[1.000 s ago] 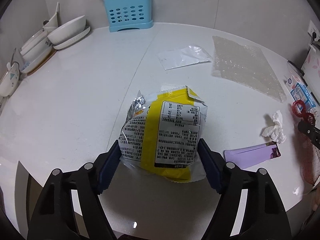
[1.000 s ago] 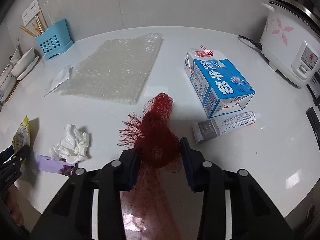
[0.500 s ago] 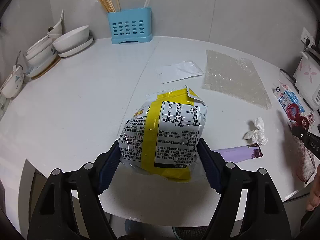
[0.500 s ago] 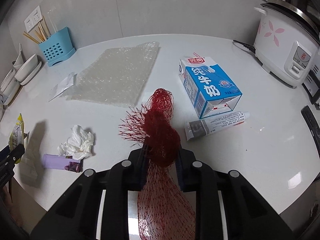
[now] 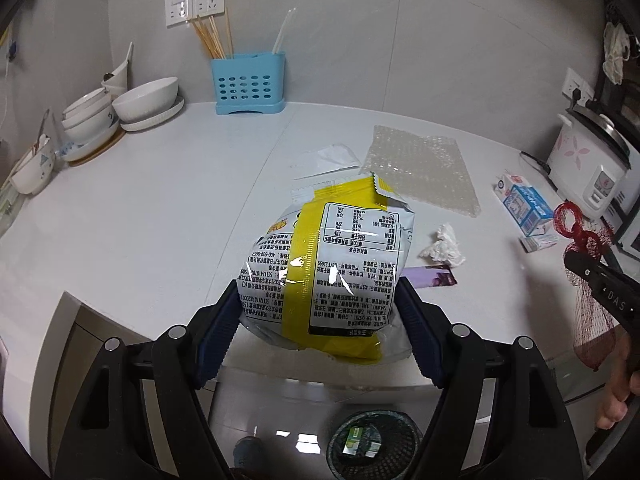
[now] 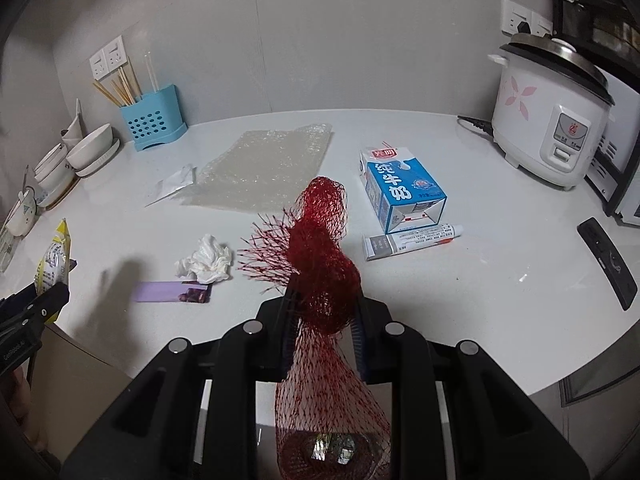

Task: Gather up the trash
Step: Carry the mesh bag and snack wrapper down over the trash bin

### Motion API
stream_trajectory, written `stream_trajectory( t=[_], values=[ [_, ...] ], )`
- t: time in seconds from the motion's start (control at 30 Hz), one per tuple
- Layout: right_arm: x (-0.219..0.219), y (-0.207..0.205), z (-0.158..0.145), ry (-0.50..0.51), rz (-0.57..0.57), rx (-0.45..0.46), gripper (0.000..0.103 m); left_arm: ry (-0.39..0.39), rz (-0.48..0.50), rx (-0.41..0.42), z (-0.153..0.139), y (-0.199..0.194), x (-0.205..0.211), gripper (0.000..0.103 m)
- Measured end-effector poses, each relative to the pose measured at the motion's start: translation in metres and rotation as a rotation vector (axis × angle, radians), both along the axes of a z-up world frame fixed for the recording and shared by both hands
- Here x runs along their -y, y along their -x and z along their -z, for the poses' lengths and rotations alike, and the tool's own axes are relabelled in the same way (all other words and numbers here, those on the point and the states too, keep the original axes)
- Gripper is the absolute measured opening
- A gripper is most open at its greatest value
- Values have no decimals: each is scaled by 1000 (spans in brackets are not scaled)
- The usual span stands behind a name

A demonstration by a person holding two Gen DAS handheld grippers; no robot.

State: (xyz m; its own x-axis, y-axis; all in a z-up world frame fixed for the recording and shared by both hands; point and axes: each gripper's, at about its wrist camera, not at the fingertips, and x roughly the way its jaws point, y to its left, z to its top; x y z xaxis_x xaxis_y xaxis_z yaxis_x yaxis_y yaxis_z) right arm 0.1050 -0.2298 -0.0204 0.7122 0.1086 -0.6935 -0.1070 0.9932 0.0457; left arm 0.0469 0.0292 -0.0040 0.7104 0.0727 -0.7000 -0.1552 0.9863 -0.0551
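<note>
Left gripper clamped on a puffy yellow-and-white snack bag, held above the counter edge. Right gripper clenched on a bunched red net bag, whose loose end hangs below the jaws; its jaws have just been closing on the net. Below the counter edge, a black wire bin on the floor, holding scraps. On the counter, relative to the milk carton: tube just in front; bubble wrap to the left; crumpled tissue and purple wrapper further left and nearer the edge; rice cooker to the right.
</note>
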Motion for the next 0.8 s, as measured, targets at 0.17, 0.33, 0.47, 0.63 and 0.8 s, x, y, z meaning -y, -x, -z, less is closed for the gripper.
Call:
stream_trajectory(
  t=[0.17, 0.33, 0.47, 0.63, 0.8],
  values=[
    [-1, 42, -9, 2, -38, 61, 22, -7, 40, 45, -11, 34, 22, 74],
    [3, 89, -10, -7, -65, 111, 22, -8, 69, 87, -15, 72, 44, 74],
    [8, 125, -2, -21, -82, 133, 22, -17, 92, 91, -3, 98, 61, 74],
    [11, 162, 17, -17, -100, 148, 22, -23, 104, 83, 24, 125, 73, 74],
    [16, 191, 53, -28, -113, 122, 22, -13, 98, 60, 62, 147, 76, 74]
  ],
)
